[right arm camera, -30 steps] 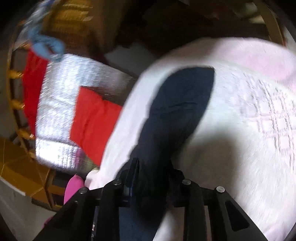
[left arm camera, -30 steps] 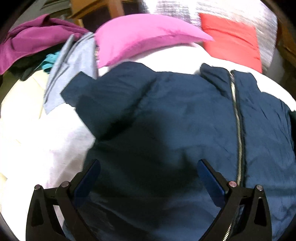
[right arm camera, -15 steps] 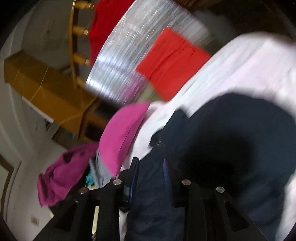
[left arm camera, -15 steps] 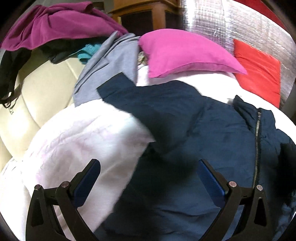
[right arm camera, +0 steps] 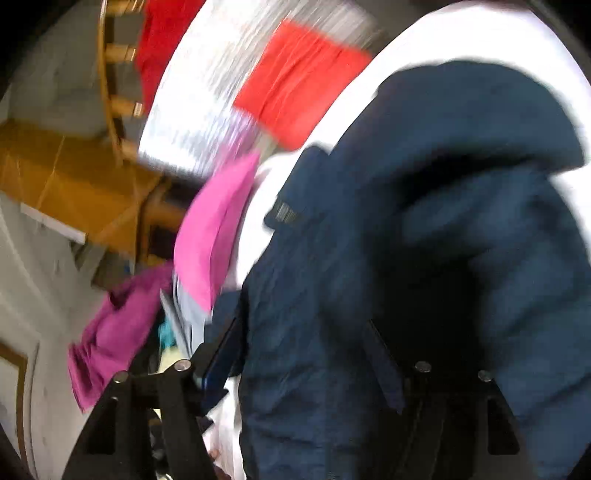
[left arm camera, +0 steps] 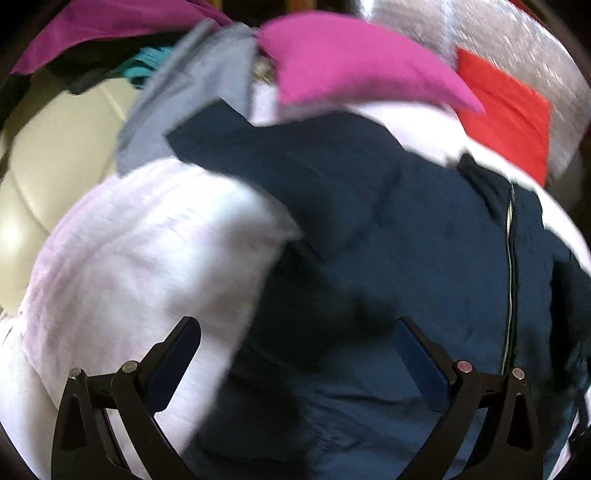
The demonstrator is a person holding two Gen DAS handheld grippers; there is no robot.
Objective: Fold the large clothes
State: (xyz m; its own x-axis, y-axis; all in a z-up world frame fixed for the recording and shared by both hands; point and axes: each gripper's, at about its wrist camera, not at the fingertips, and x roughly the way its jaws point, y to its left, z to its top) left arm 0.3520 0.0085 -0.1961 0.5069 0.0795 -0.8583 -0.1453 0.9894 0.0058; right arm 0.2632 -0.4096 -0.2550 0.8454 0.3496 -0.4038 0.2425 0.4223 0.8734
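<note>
A navy zip-up jacket (left arm camera: 388, 229) lies spread on a white bedspread (left arm camera: 147, 266), its zipper (left arm camera: 511, 258) running down the right side and one sleeve stretched toward the upper left. My left gripper (left arm camera: 297, 354) is open and empty just above the jacket's lower left edge. In the right wrist view the jacket (right arm camera: 424, 240) is bunched with a folded-over sleeve. My right gripper (right arm camera: 303, 354) is open, its jaws wide apart, with jacket fabric lying between them.
A pink pillow (left arm camera: 351, 62), a red cushion (left arm camera: 506, 118) and a grey garment (left arm camera: 192, 96) lie at the far side of the bed. A magenta garment (left arm camera: 110, 26) tops a pile at the upper left. Wooden furniture (right arm camera: 66, 177) stands beyond.
My right gripper has opened and let go of the sleeve it held, after swinging it over the jacket body. My left gripper stayed open and shifted slightly over the jacket.
</note>
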